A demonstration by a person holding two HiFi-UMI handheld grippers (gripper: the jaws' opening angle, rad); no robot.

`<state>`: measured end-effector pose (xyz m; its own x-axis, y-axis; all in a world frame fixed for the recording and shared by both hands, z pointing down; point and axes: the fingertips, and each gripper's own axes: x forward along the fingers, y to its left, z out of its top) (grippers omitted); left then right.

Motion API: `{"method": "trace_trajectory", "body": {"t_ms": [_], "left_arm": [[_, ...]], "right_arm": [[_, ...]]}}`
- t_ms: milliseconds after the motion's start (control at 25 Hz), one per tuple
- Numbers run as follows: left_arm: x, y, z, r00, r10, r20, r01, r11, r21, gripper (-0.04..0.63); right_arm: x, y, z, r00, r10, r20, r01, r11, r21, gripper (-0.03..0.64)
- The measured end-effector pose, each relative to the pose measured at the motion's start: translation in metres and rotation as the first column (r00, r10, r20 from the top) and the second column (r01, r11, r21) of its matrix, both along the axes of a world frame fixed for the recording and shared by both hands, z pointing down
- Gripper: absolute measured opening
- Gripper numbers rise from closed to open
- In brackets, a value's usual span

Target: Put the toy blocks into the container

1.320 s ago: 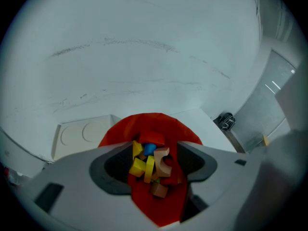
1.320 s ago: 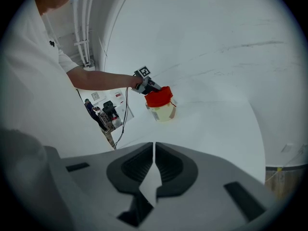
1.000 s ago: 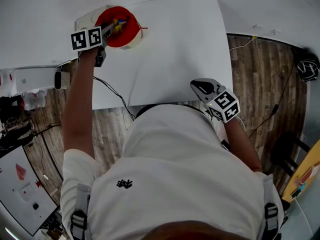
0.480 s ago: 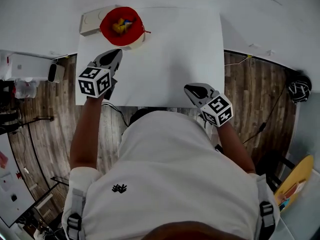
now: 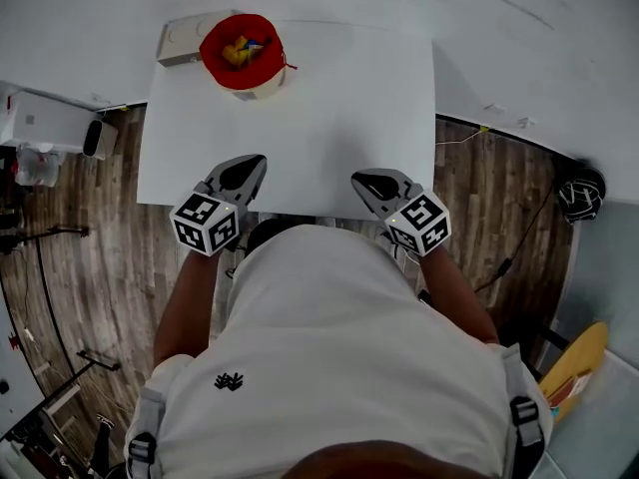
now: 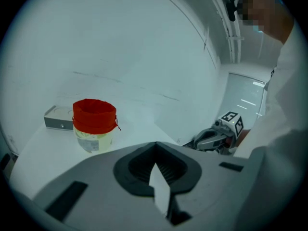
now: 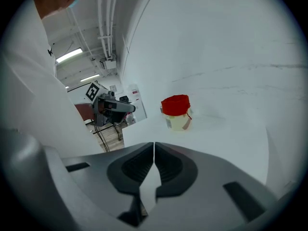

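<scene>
The container (image 5: 216, 68), with a red rim, stands at the far left corner of the table (image 5: 339, 98), just beside a grey box (image 5: 178, 43). The blocks (image 5: 240, 50), some yellow and one blue, lie inside it. Both grippers are at the near edge of the table, well apart from the container. The left gripper (image 6: 155, 144) has its jaws closed together, with nothing between them. The right gripper (image 7: 154, 146) has its jaws pressed together too and holds nothing
</scene>
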<state>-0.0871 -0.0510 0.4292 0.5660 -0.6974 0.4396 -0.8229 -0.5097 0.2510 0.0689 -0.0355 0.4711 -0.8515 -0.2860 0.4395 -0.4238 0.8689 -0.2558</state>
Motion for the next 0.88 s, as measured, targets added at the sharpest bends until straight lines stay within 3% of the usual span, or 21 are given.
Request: {"method": "trace_trajectory", "body": {"t_ms": [400,880], "left_arm": [[0.022,0.015,0.01,0.998,0.051,0.028,-0.051,0.999,-0.003,0.006],[0.028,0.019,0.019,0.997,0.057,0.044,-0.056,0.998,-0.03,0.006]], "right_arm": [[-0.004,0.005,-0.006,1.0,-0.02,-0.003,0.02,1.0,0.023,0.008],[-0.017,0.007,-0.005,0.998,-0.062,-0.005,0.062,0.997,0.034,0.006]]}}
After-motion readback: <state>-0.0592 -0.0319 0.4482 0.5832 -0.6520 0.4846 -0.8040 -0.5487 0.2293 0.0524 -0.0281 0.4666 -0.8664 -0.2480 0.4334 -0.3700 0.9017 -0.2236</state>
